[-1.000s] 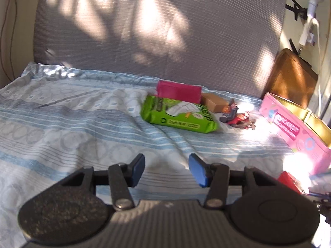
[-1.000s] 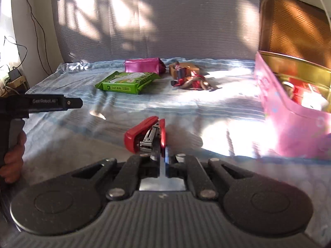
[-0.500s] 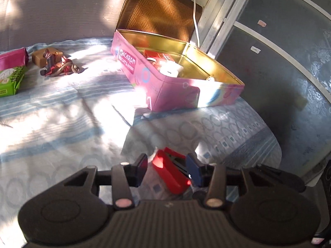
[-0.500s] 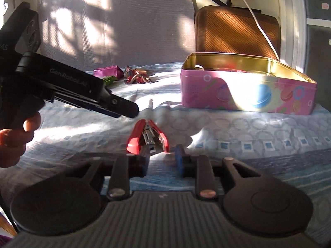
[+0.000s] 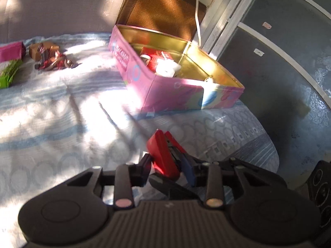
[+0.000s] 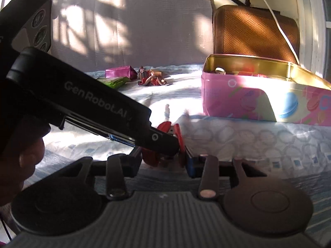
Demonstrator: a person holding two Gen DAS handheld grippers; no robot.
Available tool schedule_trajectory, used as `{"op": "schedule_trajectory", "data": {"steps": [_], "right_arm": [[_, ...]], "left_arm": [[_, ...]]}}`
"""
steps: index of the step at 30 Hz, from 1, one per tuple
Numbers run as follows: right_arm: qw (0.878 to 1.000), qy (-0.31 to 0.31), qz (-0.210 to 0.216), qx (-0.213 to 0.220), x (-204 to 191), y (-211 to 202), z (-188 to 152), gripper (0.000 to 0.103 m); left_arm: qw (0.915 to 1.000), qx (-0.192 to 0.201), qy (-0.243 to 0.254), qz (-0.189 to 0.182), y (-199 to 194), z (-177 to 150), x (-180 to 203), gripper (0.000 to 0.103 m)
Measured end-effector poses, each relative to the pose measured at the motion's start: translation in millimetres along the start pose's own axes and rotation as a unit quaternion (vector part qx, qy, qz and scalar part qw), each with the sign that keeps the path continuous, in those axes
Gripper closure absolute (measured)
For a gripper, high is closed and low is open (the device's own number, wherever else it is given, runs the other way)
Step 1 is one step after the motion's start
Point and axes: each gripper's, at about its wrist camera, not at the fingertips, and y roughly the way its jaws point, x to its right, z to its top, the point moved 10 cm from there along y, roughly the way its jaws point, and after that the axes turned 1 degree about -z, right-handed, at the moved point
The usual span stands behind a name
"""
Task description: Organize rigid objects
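Nearest, the left hand-held gripper (image 5: 168, 170) has been drawing its jaws together with the red stapler (image 5: 163, 155) between them; the pads sit against its sides, clamped on it. The right hand-held gripper (image 6: 163, 162) has also just been narrowing around the same stapler from the other side, though whether its pads press on it cannot be told, since the left tool crosses in front. A hand (image 6: 22, 161) grips that left tool. The stapler lies on the patterned bedsheet (image 5: 51, 124), near the pink tin (image 5: 175, 95), which stands open beyond it with a red box and white items inside. Farther left of the tin lie a tangled toy (image 5: 51, 62), a green packet (image 5: 9, 74) and a magenta pouch (image 5: 11, 50).
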Motion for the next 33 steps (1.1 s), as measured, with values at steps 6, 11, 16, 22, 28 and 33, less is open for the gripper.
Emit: {"op": "schedule_trajectory", "data": {"steps": [6,11,16,22,28,33], "right_arm": [[0.993,-0.032,-0.058,0.101,28.8,3.9,68.1,0.056],[0.984,-0.023,-0.143,0.099,91.3,56.7,96.1,0.050],[0.985,0.054,-0.122,0.113,116.7,20.5,67.4,0.050],[0.983,0.087,-0.113,0.118,108.2,-11.2,35.5,0.050],[0.984,0.114,-0.110,0.077,94.3,-1.0,20.5,0.050],[0.986,0.109,-0.106,0.064,80.5,0.2,12.8,0.050]], "left_arm": [[0.9949,0.073,0.066,0.020,2.8,83.9,37.2,0.063],[0.9910,0.101,0.051,0.071,38.2,129.8,23.4,0.030],[0.9882,0.133,0.028,0.071,12.5,105.9,-10.3,0.029],[0.9871,0.119,0.024,0.104,7.2,71.1,-51.5,0.029],[0.9859,0.088,0.003,0.143,15.0,33.9,-95.2,0.029],[0.9812,0.086,-0.017,0.172,8.1,20.8,-122.4,0.029]]}}
